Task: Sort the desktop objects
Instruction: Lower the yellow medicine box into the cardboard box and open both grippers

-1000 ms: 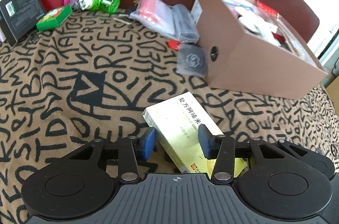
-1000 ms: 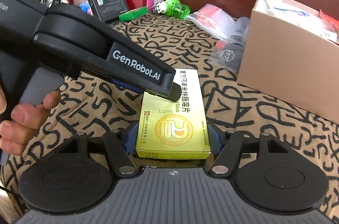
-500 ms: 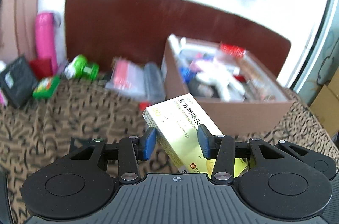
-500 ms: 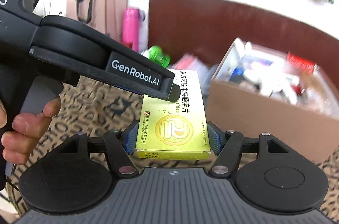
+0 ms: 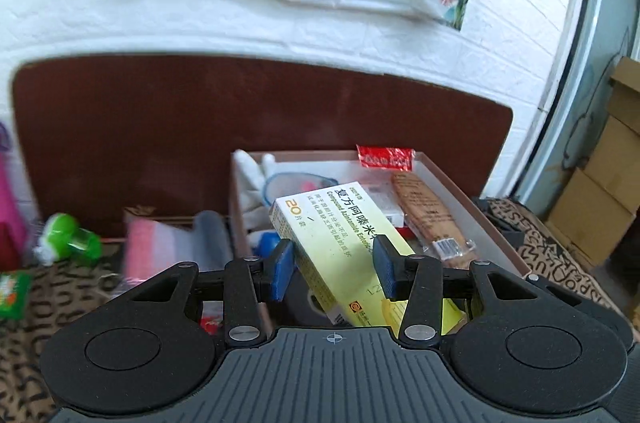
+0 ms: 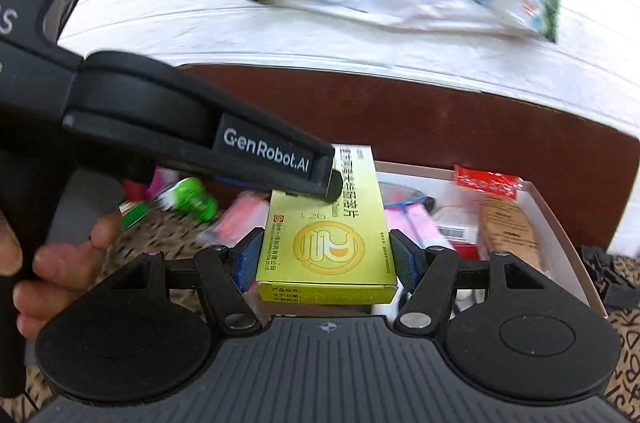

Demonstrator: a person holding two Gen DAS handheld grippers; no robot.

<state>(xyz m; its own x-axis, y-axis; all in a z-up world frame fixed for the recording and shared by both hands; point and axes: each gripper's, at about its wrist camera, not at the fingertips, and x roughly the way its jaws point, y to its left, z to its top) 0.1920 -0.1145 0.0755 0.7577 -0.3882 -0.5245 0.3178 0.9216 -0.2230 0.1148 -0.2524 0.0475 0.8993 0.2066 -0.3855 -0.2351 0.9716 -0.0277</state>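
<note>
A: Two tongs on one yellow medicine box (image 6: 328, 243). We see the right tongs (image 6: 326, 259) clamped on its long sides, and the left tongs (image 5: 332, 271) look pinched on its faces. It's in the air over the cardboard box (image 5: 496, 219).

B: Risk?

A: We'd say uneven release. If one lets go late, it twists and could land on the rim, then slide back to the patterned counter (image 5: 560, 263). The carton is full, so it may perch on the snack packet (image 5: 428, 215).
</note>
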